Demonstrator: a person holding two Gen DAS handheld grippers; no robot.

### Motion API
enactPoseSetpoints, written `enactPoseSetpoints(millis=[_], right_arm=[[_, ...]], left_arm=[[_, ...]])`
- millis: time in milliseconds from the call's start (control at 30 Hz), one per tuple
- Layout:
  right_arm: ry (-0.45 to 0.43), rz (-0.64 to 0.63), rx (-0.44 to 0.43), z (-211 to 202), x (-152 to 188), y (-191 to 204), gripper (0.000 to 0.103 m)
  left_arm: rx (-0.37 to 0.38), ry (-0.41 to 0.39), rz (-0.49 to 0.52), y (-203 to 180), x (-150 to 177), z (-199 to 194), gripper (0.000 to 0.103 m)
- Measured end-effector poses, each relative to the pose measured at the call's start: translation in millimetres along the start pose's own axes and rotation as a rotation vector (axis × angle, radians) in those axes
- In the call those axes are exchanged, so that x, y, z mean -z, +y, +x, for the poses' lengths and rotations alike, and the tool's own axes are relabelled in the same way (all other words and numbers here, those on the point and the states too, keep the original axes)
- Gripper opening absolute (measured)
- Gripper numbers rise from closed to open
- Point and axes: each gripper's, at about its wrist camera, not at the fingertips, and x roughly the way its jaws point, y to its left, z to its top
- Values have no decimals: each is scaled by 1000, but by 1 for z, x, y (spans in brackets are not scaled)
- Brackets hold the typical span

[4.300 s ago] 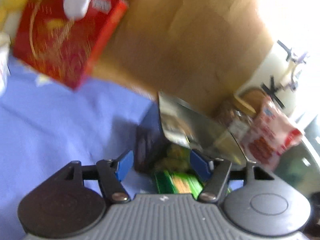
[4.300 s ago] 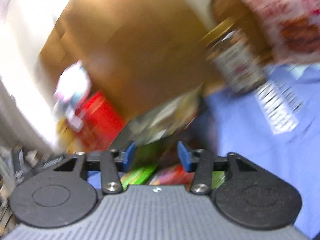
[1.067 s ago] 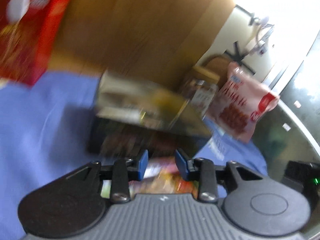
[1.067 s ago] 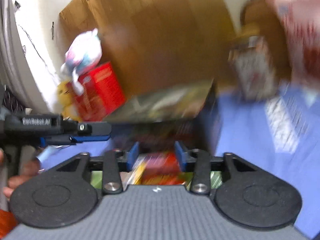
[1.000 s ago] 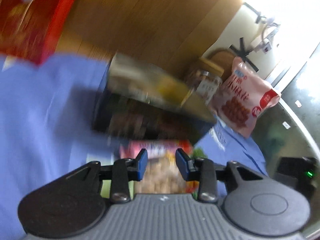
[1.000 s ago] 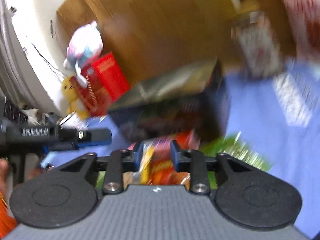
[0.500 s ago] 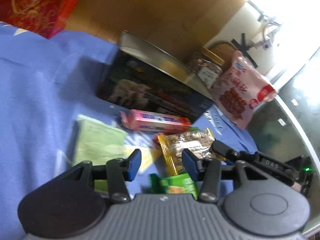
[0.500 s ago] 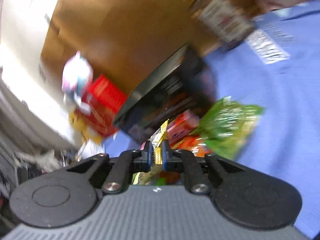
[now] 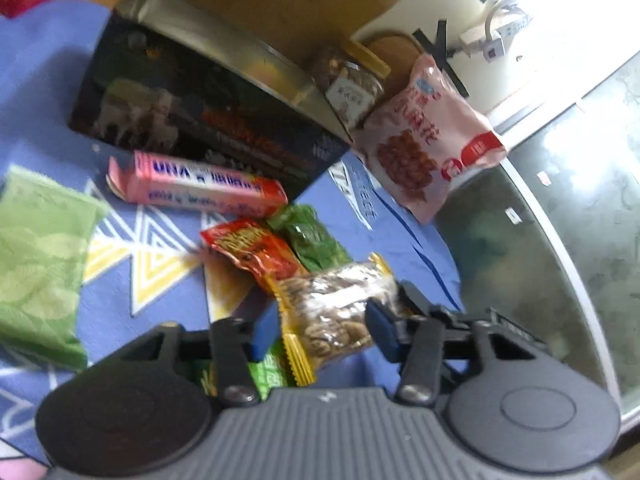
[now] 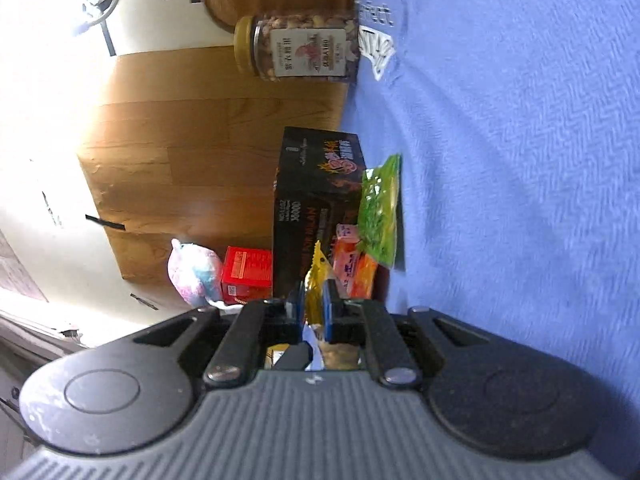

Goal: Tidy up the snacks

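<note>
Yellow-edged and clear, the nut packet [image 9: 340, 312] lies between the left gripper's [image 9: 322, 330] blue fingers [image 9: 378, 330], which have just been closing; they stand either side of it, and whether they press it cannot be told. The right gripper [image 10: 311, 306], rolled on its side, has its fingers [image 10: 330, 304] clamped on the packet's yellow crimped end [image 10: 316, 276]; in the left view that gripper reaches in from the right, just behind the packet.

Touching the packet's far end is a red snack packet [image 9: 252, 250], with a dark green packet [image 9: 310, 238] beside it. Behind these lies a pink biscuit box [image 9: 200, 188], just in front of a black tin [image 9: 192, 120] whose lid stands open. A pale green packet [image 9: 38, 256] lies well apart at the cloth's left edge. All rest on a blue patterned cloth [image 9: 48, 88].

Behind the tin stand a jar of nuts [image 9: 352, 88] and a pink snack bag [image 9: 428, 140]. A red box [image 10: 248, 274] and a plush toy [image 10: 194, 272] sit farther off.
</note>
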Motion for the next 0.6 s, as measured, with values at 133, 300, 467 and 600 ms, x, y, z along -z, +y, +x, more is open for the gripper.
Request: enactPoseSetpoints(millis=[133, 300, 467, 600], right_arm=[[-10, -76, 22, -3, 3, 13, 11], [-2, -191, 79, 1, 15, 23, 11], [10, -270, 100, 9, 23, 30, 11], [13, -308, 84, 16, 22, 39, 11]], left_arm=[[-12, -25, -1, 0, -1, -9, 28], [-57, -85, 42, -7, 2, -25, 26], [-73, -108, 59, -6, -1, -35, 26], [-66, -135, 77, -9, -11, -44, 26]])
